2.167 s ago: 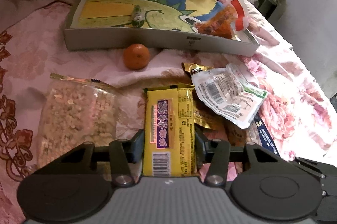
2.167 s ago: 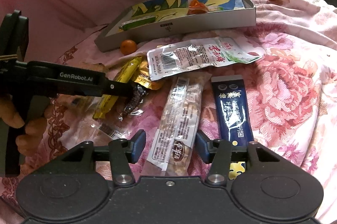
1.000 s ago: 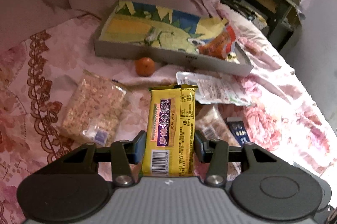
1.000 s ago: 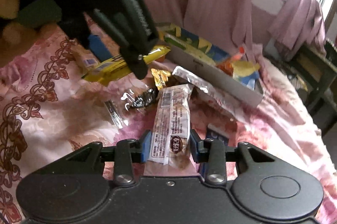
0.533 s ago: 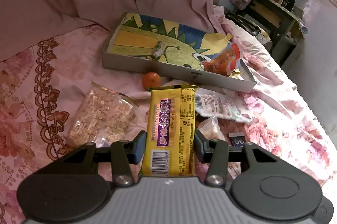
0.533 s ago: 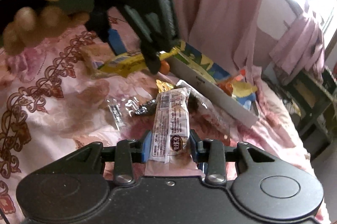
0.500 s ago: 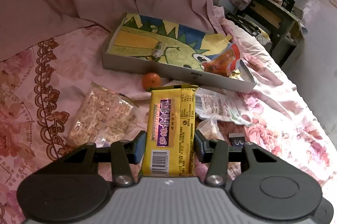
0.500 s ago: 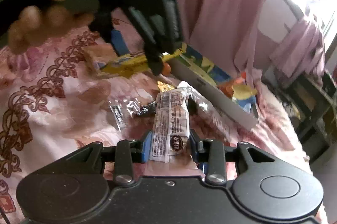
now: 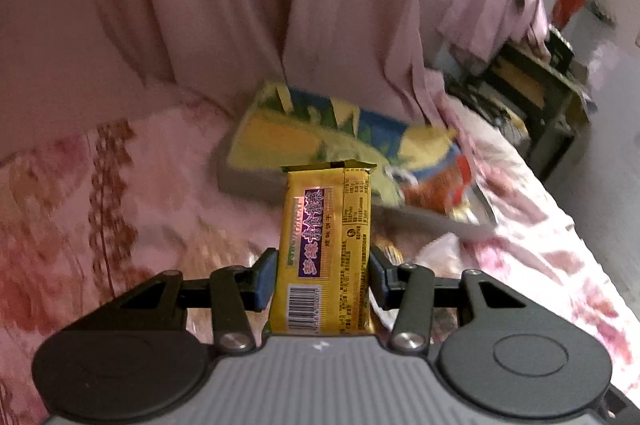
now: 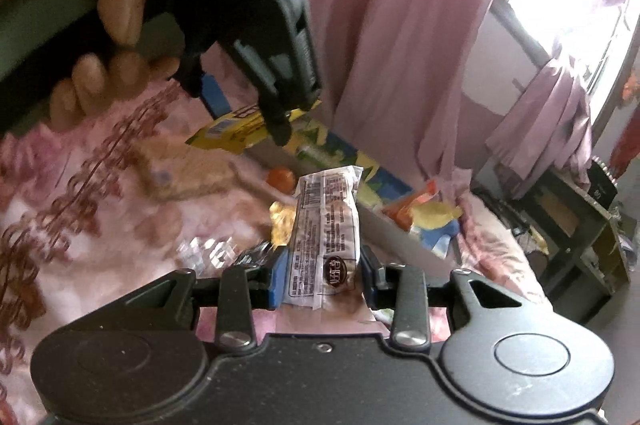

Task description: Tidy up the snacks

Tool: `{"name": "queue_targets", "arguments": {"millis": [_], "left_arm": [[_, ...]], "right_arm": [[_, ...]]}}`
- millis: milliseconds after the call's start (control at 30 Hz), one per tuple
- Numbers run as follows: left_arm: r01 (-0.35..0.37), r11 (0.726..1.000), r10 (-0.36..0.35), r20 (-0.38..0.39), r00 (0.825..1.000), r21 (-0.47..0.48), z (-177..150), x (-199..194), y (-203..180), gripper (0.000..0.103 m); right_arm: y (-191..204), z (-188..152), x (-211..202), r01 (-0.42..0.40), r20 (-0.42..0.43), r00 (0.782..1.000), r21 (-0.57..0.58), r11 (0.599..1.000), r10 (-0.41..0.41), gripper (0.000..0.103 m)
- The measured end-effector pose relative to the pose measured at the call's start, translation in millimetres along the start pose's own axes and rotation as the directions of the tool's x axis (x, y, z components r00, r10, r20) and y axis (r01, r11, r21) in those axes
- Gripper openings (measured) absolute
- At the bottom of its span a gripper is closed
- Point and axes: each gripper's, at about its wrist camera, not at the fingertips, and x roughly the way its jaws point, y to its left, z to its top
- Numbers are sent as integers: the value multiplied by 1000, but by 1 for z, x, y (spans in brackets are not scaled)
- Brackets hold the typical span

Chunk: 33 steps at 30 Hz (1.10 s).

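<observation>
My left gripper [image 9: 323,275] is shut on a yellow snack bar [image 9: 326,245] and holds it in the air above the bed. The same bar [image 10: 244,127] shows in the right wrist view, under the left gripper's body. My right gripper [image 10: 323,275] is shut on a clear-wrapped snack pack [image 10: 324,237], also lifted. The shallow box with a green and yellow dinosaur print [image 9: 320,141] lies on the bed ahead; an orange pouch [image 9: 436,189] lies in its right end. The box [image 10: 384,221] also shows in the right wrist view.
A small orange fruit [image 10: 280,177], a clear bag of grain snack [image 10: 188,165], a gold wrapper [image 10: 282,221] and other wrappers lie on the pink floral bedspread [image 9: 120,185]. Pink curtains [image 9: 200,5] hang behind. A dark shelf [image 9: 532,97] stands at right.
Both grippers have risen and tilted up with their packs still held. The box now sits closer behind the yellow bar. The left gripper moved nearer the right wrist camera.
</observation>
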Motion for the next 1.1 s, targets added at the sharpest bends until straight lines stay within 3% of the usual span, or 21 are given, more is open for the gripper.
{"name": "queue_targets", "arguments": {"millis": [167, 433, 800, 1100], "left_arm": [[-8, 1000, 10, 69, 998, -21, 26, 16, 6, 51], [-16, 996, 27, 117, 993, -91, 60, 55, 23, 51], [-2, 993, 10, 65, 998, -120, 78, 121, 34, 51], [-58, 995, 59, 10, 998, -82, 74, 145, 34, 51]], "right_arm": [[-18, 17, 18, 23, 33, 999, 8, 1000, -23, 38], [-39, 43, 73, 74, 91, 993, -26, 997, -72, 38], [-67, 60, 160, 43, 6, 999, 64, 997, -44, 38], [-72, 64, 201, 27, -70, 997, 119, 993, -18, 38]]}}
